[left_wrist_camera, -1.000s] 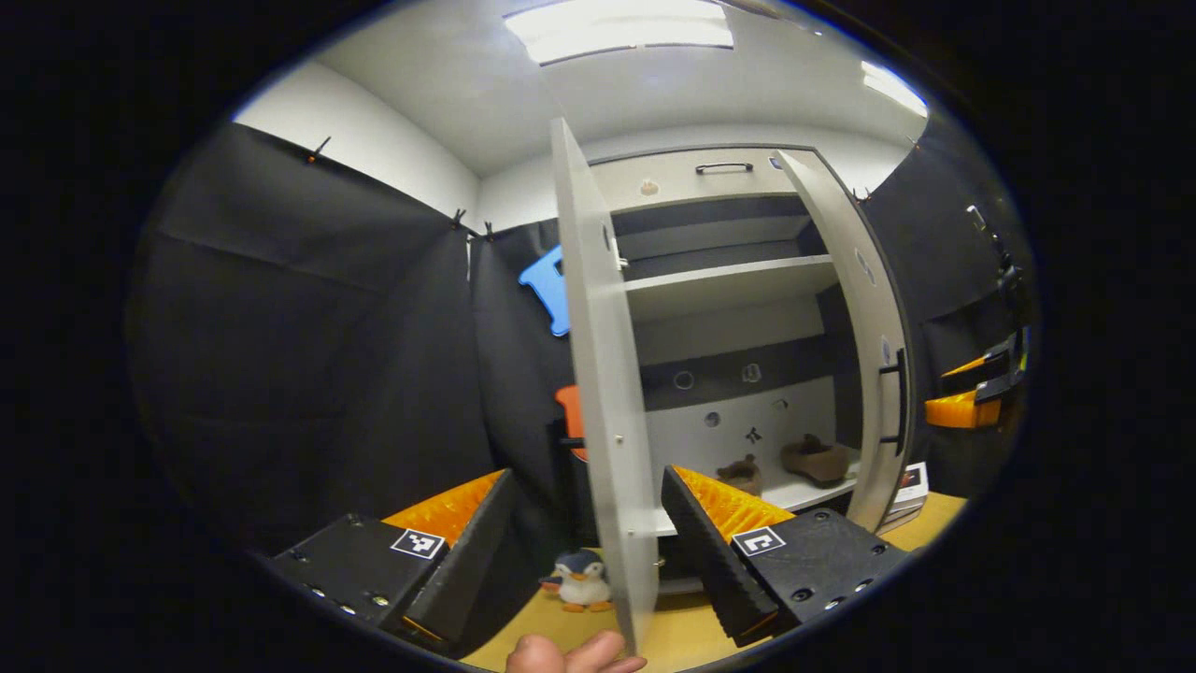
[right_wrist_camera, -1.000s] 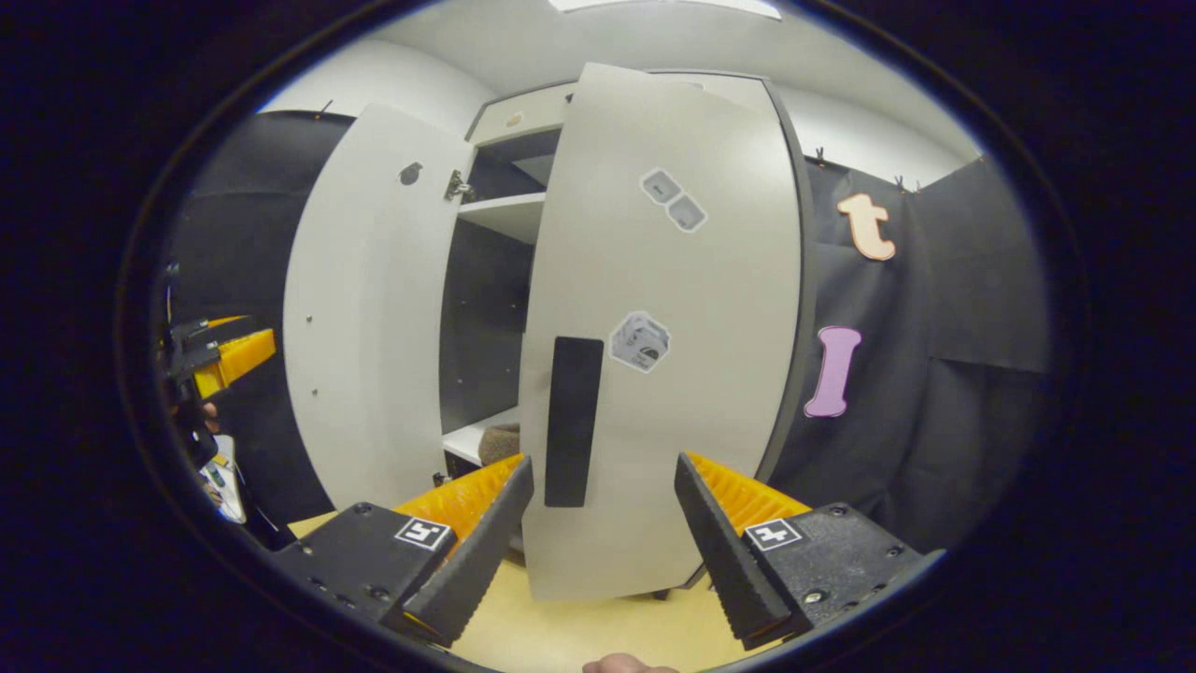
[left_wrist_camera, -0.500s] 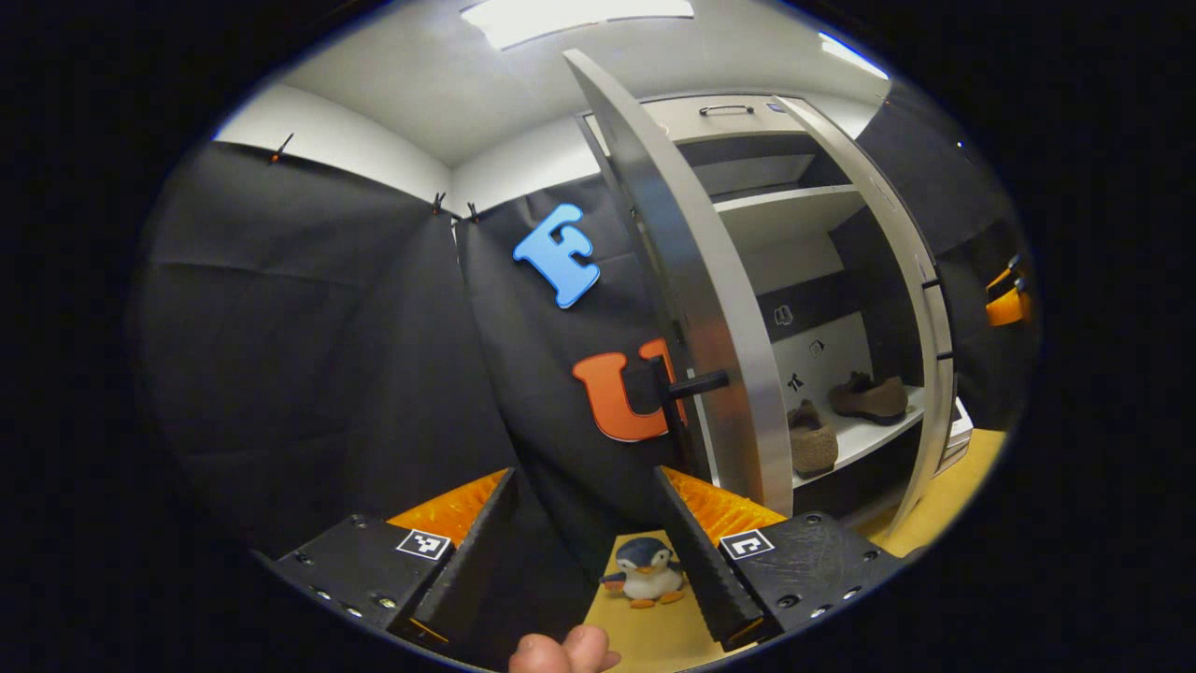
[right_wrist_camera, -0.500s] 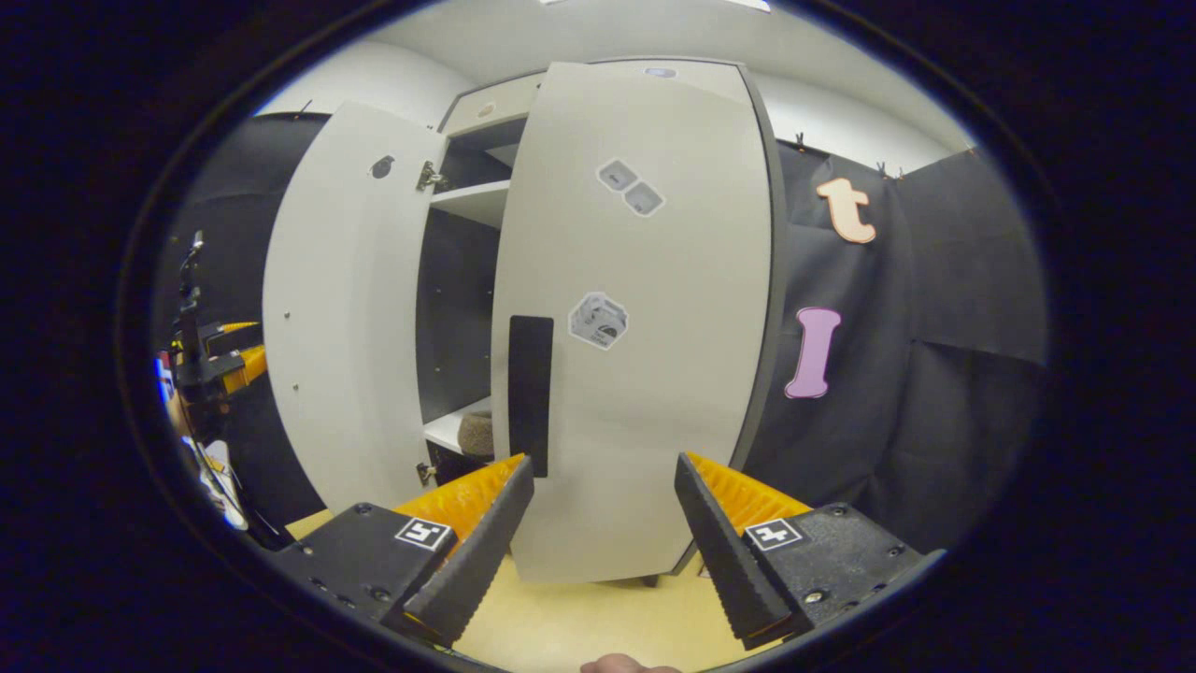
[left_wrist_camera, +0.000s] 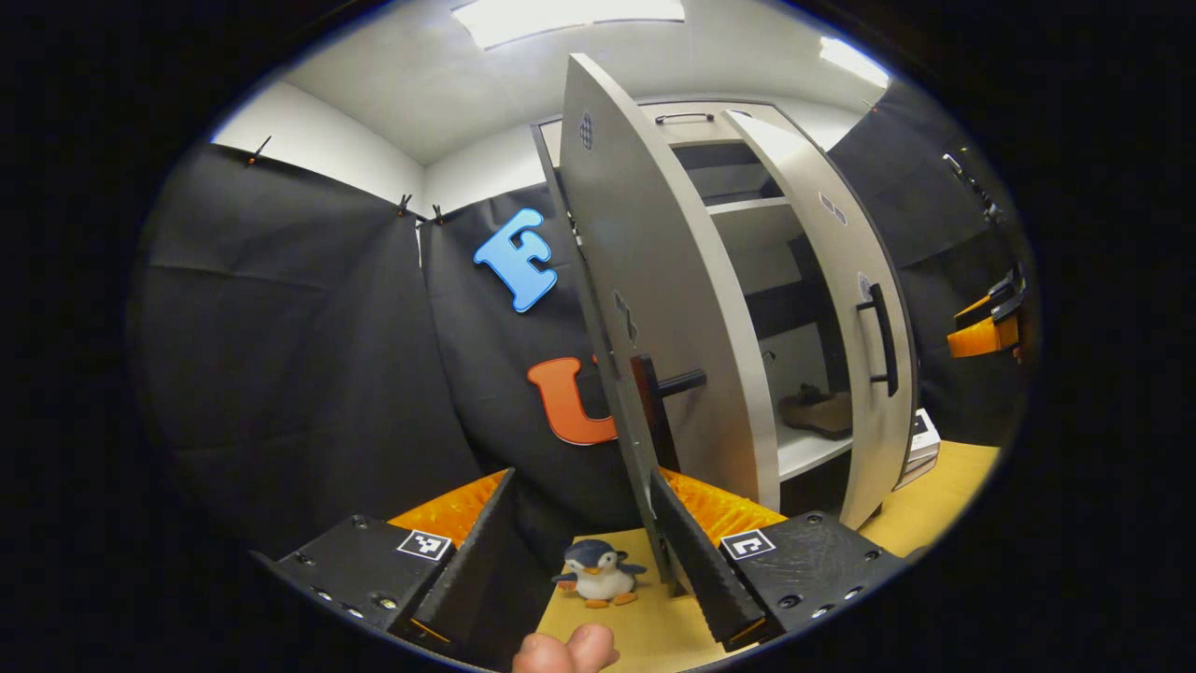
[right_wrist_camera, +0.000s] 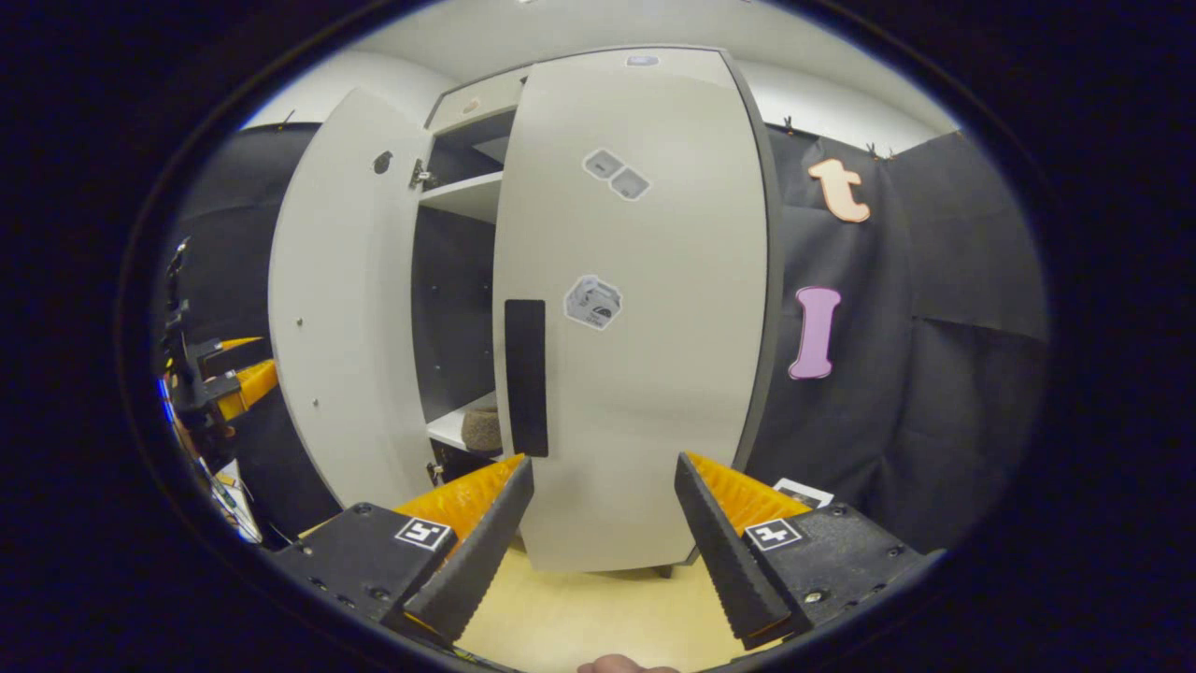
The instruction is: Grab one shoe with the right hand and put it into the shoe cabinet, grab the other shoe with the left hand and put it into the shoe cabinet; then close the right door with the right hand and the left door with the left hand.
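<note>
both grippers, left [left_wrist_camera: 579,537] and right [right_wrist_camera: 598,533], have jaws wide and empty. shoe [left_wrist_camera: 820,411] sits shelved beyond the left jaws; right door [right_wrist_camera: 635,308] stands nearly shut ahead of the right jaws. advise pushing left door [left_wrist_camera: 654,308] flat on its outer face, near the handle [left_wrist_camera: 665,385].

Count at this moment — two cabinet doors: left door [left_wrist_camera: 654,280], right door [left_wrist_camera: 841,308], both ajar on one shoe cabinet [left_wrist_camera: 691,131]. One shoe [left_wrist_camera: 818,411] seen on the lower shelf in the left gripper view; one shoe [right_wrist_camera: 481,430] seen through the gap in the right gripper view — whether it is the same one cannot be told. Two tools: left tool [left_wrist_camera: 584,542], right tool [right_wrist_camera: 603,537]. One toy penguin [left_wrist_camera: 598,572]. Two door handles [left_wrist_camera: 878,336].
</note>
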`<action>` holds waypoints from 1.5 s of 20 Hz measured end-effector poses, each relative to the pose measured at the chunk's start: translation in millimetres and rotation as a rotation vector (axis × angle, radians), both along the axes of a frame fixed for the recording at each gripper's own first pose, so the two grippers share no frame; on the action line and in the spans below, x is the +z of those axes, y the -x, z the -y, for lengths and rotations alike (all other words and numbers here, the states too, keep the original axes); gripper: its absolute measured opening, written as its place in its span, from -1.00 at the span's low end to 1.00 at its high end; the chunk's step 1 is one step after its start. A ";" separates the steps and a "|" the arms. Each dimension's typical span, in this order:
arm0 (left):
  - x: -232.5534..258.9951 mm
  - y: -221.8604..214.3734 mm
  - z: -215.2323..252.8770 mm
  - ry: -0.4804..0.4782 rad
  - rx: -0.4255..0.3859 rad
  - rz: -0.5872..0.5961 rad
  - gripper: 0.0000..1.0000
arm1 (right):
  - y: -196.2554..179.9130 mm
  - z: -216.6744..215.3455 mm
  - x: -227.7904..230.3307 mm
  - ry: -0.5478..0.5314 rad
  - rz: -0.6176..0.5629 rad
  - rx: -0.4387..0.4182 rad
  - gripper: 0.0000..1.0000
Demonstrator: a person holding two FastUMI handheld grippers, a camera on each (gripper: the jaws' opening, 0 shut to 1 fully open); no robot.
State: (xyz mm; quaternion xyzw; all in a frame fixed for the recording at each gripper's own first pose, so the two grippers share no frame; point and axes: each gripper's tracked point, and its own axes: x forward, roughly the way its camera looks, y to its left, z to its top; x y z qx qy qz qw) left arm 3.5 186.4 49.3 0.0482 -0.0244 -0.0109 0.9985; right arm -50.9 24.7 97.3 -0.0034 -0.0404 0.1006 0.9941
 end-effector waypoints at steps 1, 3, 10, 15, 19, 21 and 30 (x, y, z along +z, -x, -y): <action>0.8 -2.5 15.2 0.004 -0.024 0.000 0.77 | 0.3 1.7 -1.9 -0.001 -0.004 -0.002 0.99; 8.0 -9.8 52.8 -0.001 -0.096 0.019 0.78 | 0.7 5.8 -5.6 0.003 -0.009 -0.011 0.99; 35.5 -19.2 182.3 0.165 -0.297 0.055 0.90 | 3.8 10.0 -14.7 -0.059 -0.012 -0.017 0.99; 27.1 5.4 203.6 0.194 -0.342 0.022 0.91 | 5.7 11.3 -16.8 -0.075 0.007 -0.030 0.99; -17.1 14.7 189.5 0.225 -0.279 -0.123 0.92 | 10.2 8.6 -19.5 -0.108 0.043 -0.058 0.99; -20.3 13.3 182.2 0.266 -0.231 -0.152 0.92 | 11.4 13.4 -23.3 -0.126 0.065 -0.128 0.99; -20.9 24.5 202.5 0.249 -0.187 -0.129 0.90 | 10.0 24.1 -32.1 -0.135 0.131 -0.247 0.89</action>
